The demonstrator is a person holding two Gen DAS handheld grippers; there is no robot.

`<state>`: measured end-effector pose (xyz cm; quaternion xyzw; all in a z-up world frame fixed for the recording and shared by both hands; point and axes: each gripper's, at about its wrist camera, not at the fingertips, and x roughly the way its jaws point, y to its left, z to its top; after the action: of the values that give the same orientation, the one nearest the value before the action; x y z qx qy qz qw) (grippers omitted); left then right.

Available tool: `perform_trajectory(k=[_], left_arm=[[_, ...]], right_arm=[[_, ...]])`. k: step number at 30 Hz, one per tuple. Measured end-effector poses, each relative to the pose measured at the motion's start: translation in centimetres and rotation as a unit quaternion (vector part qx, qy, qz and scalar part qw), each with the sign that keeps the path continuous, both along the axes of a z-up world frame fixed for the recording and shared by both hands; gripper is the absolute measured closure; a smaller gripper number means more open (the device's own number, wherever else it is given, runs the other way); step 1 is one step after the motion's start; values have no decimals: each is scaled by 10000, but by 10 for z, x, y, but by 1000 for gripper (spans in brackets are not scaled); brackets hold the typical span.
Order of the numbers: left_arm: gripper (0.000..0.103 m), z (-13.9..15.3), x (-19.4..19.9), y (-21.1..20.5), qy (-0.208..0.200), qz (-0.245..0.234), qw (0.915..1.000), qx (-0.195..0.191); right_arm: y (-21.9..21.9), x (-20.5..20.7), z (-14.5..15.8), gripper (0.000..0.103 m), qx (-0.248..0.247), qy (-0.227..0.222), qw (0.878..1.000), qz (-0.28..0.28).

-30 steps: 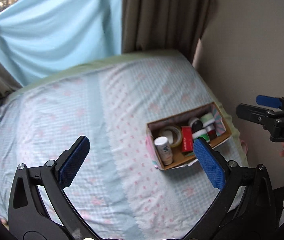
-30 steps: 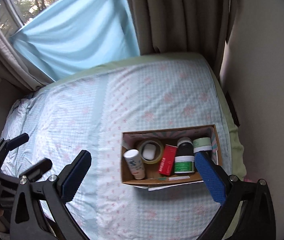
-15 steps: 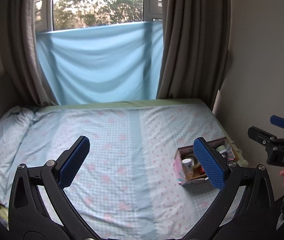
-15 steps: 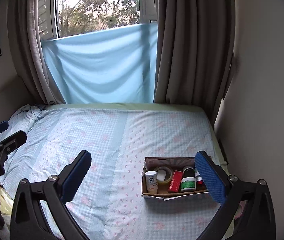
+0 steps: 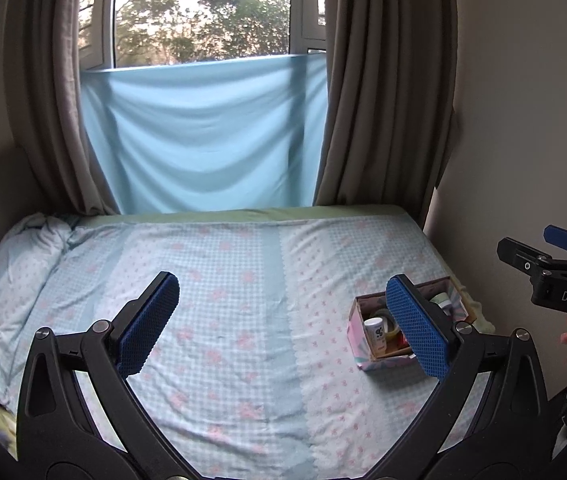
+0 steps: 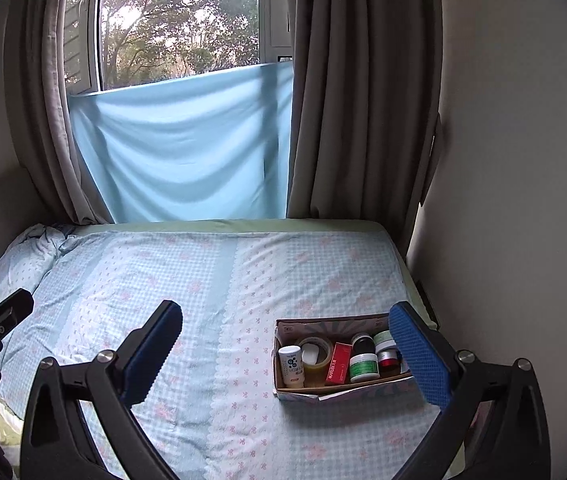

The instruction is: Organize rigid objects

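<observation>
Both tools have pulled back and tipped up from the cardboard box (image 6: 339, 354), which a second ago filled the middle of each view from above and now sits small at the right side of the bed (image 6: 211, 280), close to the wall. The window and curtains, barely seen before, now fill the upper half. That retreat suggests the sorting is finished or paused. The box holds a white bottle (image 6: 291, 366), a roll of tape (image 6: 315, 354), a red carton (image 6: 338, 362) and several jars (image 6: 363, 364), all standing inside it. The left tool (image 5: 283, 326) is held level over the near middle of the bed, fingers spread wide and empty. The right tool (image 6: 287, 354), also spread and empty, hangs beside it nearer the box, touching nothing.
</observation>
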<state>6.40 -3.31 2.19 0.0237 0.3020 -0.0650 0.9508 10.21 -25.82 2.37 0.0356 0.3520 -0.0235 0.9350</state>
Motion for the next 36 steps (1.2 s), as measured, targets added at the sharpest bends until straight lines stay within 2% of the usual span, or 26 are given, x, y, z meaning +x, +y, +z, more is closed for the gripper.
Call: perform_trajectory(k=[36], left_arm=[[0, 3, 3, -12, -97, 138, 9998, 53]], right_arm=[[-4, 1, 0, 0, 45, -51, 10000, 34]])
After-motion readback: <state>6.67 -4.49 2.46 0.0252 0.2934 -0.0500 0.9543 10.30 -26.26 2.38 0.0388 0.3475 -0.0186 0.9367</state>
